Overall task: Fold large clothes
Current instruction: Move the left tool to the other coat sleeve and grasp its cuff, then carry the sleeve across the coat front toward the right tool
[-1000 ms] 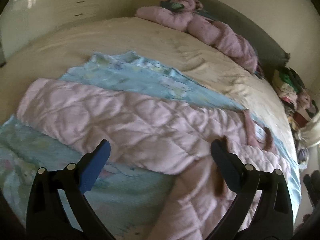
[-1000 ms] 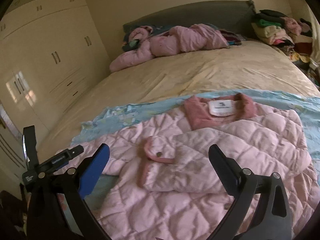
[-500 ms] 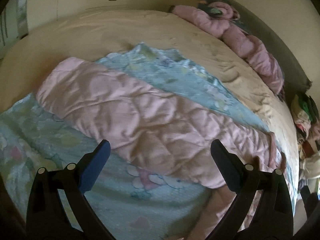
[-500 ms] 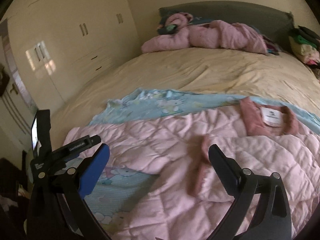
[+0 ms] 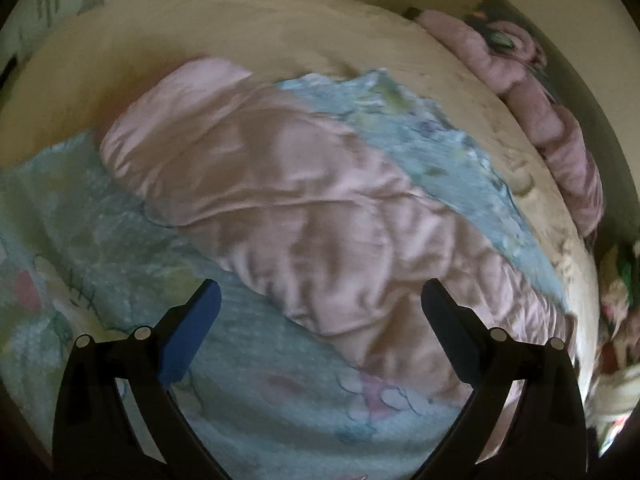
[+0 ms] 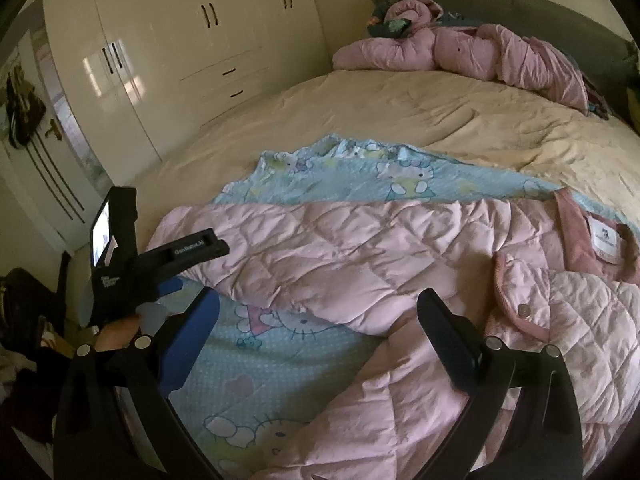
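Hovering both wide-open, empty grippers, left gripper [image 5: 320,312] and right gripper [image 6: 318,316], I should pinch the pink jacket's [image 6: 344,256] outstretched sleeve [image 5: 224,152] near its cuff, folding it flat across.

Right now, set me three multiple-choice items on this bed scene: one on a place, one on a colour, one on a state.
1. Where does the pink quilted jacket lie?
A. on the blue cartoon sheet
B. in the wardrobe
C. on the floor

2. What colour is the jacket's collar?
A. green
B. darker pink
C. white

3. How do the two claws stand?
A. both shut on cloth
B. one shut, one open
C. both open, empty

Key:
1 A, blue sheet shows above and below the outstretched sleeve.
2 B, the collar around the white label is deeper pink.
3 C, the left claw and right claw each show a wide gap holding nothing.
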A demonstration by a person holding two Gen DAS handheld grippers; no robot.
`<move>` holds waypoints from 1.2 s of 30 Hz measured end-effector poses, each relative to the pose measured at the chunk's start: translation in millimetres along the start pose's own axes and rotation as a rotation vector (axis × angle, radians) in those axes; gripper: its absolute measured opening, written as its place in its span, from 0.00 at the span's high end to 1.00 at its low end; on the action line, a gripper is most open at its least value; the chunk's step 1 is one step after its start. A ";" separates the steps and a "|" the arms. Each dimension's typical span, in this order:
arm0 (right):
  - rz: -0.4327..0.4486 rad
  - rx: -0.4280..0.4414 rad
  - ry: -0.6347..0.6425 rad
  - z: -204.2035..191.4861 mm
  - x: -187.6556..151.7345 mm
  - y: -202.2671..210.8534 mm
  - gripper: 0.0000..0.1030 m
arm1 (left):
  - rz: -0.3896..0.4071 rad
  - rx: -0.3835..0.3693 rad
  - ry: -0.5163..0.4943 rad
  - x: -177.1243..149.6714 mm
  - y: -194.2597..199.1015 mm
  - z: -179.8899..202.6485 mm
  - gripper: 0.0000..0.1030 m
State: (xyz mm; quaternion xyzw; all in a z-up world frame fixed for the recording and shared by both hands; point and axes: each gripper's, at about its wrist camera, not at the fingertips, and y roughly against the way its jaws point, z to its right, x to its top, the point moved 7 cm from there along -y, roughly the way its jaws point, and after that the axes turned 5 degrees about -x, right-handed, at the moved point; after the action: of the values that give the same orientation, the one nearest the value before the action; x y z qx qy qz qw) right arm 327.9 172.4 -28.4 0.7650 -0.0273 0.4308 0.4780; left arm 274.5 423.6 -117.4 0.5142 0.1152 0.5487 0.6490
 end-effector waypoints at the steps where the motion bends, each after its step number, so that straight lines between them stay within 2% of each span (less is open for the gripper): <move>1: -0.005 0.003 -0.007 2.2 -0.7 -0.6 0.04 | -0.002 0.001 0.024 1.8 -3.8 -6.9 0.09; 6: -0.006 0.004 -0.034 16.0 -4.8 3.8 0.04 | -0.010 -0.040 0.099 12.6 -24.6 -23.4 0.09; 13: 0.003 -0.026 -0.084 55.0 -14.8 23.0 0.04 | 0.094 -0.110 0.209 29.1 -27.2 -35.1 0.09; 15: 0.017 -0.040 -0.117 71.5 -19.1 32.0 0.04 | 0.119 -0.106 0.193 30.5 -23.6 -30.5 0.26; 16: 0.026 -0.046 -0.137 79.4 -21.5 37.1 0.04 | 0.131 -0.105 0.172 31.3 -19.6 -25.9 0.53; 17: 0.031 -0.050 -0.153 84.8 -23.7 40.3 0.04 | 0.143 -0.125 0.157 33.2 -14.5 -21.5 0.68; 20: 0.047 -0.043 -0.217 101.9 -33.9 52.6 0.04 | 0.205 -0.184 0.107 39.5 9.6 -2.2 0.81; 25: 0.063 -0.024 -0.280 117.2 -49.2 70.6 0.04 | 0.304 -0.263 -0.003 44.7 62.6 41.2 0.83; 29: 0.078 0.001 -0.337 124.4 -63.0 85.8 0.04 | 0.385 -0.246 -0.124 37.9 101.1 78.4 0.83; 36: 0.114 -0.021 -0.405 146.4 -88.6 113.4 0.04 | 0.424 -0.365 -0.218 18.1 141.0 130.5 0.84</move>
State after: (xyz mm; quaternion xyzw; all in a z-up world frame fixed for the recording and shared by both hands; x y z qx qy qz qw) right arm 313.5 -32.3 -34.0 0.8283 -0.1704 0.2940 0.4455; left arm 290.7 349.6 60.1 0.4576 -0.1658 0.6253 0.6101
